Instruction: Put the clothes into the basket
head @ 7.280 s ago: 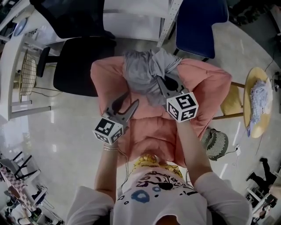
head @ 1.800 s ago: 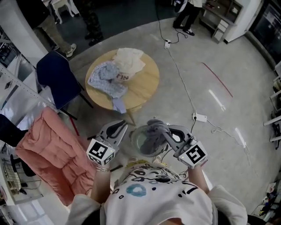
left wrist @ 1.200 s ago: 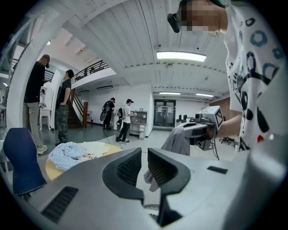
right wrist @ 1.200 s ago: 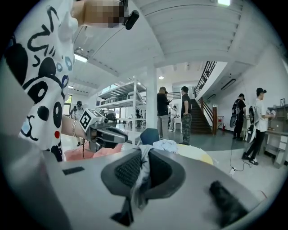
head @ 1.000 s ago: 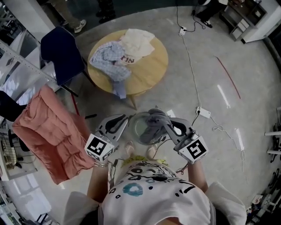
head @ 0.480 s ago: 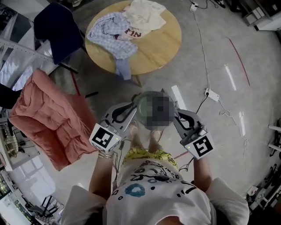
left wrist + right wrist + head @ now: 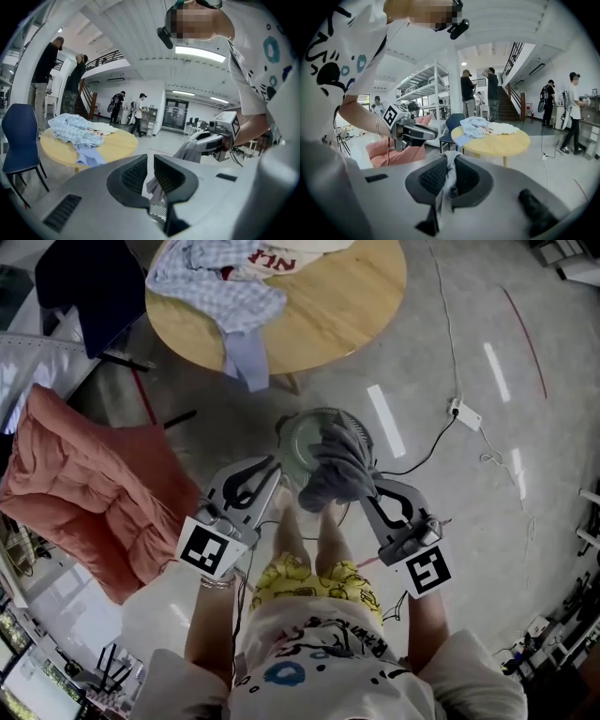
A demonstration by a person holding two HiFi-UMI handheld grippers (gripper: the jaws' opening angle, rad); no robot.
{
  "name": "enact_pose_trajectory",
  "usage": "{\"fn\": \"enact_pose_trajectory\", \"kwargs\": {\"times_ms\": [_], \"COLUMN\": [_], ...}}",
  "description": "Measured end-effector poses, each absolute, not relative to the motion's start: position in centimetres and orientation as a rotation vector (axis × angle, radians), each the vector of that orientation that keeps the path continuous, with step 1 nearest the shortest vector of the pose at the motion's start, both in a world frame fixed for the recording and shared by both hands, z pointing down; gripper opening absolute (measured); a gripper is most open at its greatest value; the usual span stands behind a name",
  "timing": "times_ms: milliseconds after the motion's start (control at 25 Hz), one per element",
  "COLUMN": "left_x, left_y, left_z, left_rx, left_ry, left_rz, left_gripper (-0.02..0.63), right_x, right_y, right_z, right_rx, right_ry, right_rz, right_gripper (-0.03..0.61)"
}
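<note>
A grey garment (image 7: 336, 465) hangs bunched from my right gripper (image 7: 367, 486), which is shut on it. Its lower part drapes over the mouth of a round mesh basket (image 7: 292, 432) on the floor. In the right gripper view the cloth (image 7: 449, 176) is pinched between the pads of my right gripper (image 7: 449, 161). My left gripper (image 7: 275, 468) hovers beside the basket's near-left rim. Its jaws stand a narrow slit apart with nothing pinched. In the left gripper view the garment (image 7: 187, 151) and basket mesh (image 7: 158, 212) show beyond my left gripper (image 7: 150, 159).
Behind the basket, a round wooden table (image 7: 347, 306) carries a blue checked shirt (image 7: 216, 287) and a white garment (image 7: 291, 254). A pink padded quilt (image 7: 84, 493) and a dark blue chair (image 7: 84, 277) stand left. A power strip (image 7: 466, 415) with cable lies right. The person's legs (image 7: 305, 540) are just behind the basket.
Both grippers have sunk toward the floor with the grey garment. The basket and table look larger and nearer. The garment now hangs lower over the basket's mouth.
</note>
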State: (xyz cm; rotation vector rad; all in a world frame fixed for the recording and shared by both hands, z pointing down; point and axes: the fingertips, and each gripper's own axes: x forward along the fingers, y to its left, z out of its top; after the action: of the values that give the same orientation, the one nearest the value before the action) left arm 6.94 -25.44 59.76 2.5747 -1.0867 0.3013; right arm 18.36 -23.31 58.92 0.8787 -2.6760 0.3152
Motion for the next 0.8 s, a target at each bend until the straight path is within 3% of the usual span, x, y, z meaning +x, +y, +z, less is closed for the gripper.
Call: {"fn": "enact_pose_trajectory", "kwargs": {"times_ms": [800], "left_x": [5.9], "left_y": [-23.7], "left_z": [76.2], "left_rx": [2.504], "left_ry": [-1.073], "left_rz": [0.389], "left_gripper": [0.052], "right_x": [17.6], "right_y": [-21.5], "right_z": [75.8], "right_rx": [0.864], "right_ry": [-2.53], "right_rz": [0.336], "right_gripper": [0.038]}}
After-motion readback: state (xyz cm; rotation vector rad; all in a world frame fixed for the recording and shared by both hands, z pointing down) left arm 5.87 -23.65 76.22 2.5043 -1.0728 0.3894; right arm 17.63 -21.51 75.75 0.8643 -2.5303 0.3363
